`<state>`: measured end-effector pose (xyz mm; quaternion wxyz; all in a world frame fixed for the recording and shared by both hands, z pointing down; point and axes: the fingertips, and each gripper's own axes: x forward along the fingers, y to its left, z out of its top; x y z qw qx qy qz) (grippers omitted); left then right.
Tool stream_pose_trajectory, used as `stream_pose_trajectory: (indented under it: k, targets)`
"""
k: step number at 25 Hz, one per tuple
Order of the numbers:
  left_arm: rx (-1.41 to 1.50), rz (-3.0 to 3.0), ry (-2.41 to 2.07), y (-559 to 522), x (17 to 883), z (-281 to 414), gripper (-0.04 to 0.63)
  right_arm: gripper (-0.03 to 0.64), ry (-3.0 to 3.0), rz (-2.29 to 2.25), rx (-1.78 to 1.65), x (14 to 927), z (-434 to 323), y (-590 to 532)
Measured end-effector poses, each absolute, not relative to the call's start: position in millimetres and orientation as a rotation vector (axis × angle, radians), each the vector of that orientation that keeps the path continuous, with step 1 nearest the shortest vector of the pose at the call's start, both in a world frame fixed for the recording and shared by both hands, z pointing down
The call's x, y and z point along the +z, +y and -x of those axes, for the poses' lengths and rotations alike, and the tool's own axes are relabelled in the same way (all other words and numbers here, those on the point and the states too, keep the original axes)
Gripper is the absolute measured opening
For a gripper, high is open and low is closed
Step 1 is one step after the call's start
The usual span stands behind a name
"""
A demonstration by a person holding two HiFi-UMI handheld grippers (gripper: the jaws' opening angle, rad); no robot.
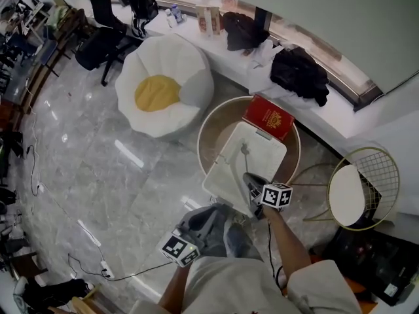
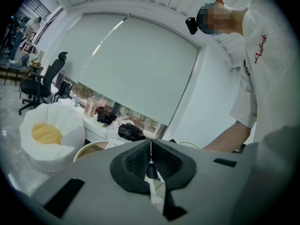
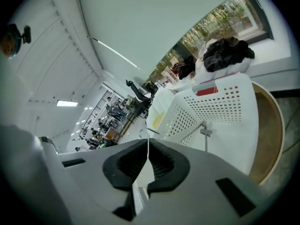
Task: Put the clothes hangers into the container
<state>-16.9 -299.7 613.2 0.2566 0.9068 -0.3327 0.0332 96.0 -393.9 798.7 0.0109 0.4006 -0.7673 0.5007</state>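
A white perforated container (image 1: 226, 169) stands on a round wooden table (image 1: 213, 123). Inside it lies a pale clothes hanger (image 1: 245, 152) with its hook pointing away from me. The right gripper view shows that hanger (image 3: 206, 131) against the container's holed wall (image 3: 220, 102). My right gripper (image 1: 250, 178) hangs over the container's near edge, its jaws (image 3: 148, 146) shut with nothing seen between the pads. Lower down by my legs, my left gripper (image 1: 218, 210) is away from the container. Its jaws (image 2: 151, 151) are also shut, with nothing visibly gripped.
A red box (image 1: 268, 118) lies at the container's far side. A white and yellow beanbag (image 1: 163, 93) sits left of the table and a wire stool (image 1: 363, 188) right of it. Black clothes (image 1: 299, 74) lie on the window ledge behind. Cables run across the marble floor at the left.
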Motion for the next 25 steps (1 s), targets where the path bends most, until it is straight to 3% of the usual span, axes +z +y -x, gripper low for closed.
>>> stream_pose_trajectory:
  k: [14, 25]
  targets:
    - [0.04, -2.614, -0.919, -266.8, 567.7, 3.6, 0.029, 0.035, -2.474, -1.265, 0.404, 670.5, -98.1, -346.7]
    - [0.015, -2.699, -0.948, -238.0, 543.5, -10.1, 0.029, 0.032, -2.549, -1.21, 0.142, 597.7, -82.2, -282.0]
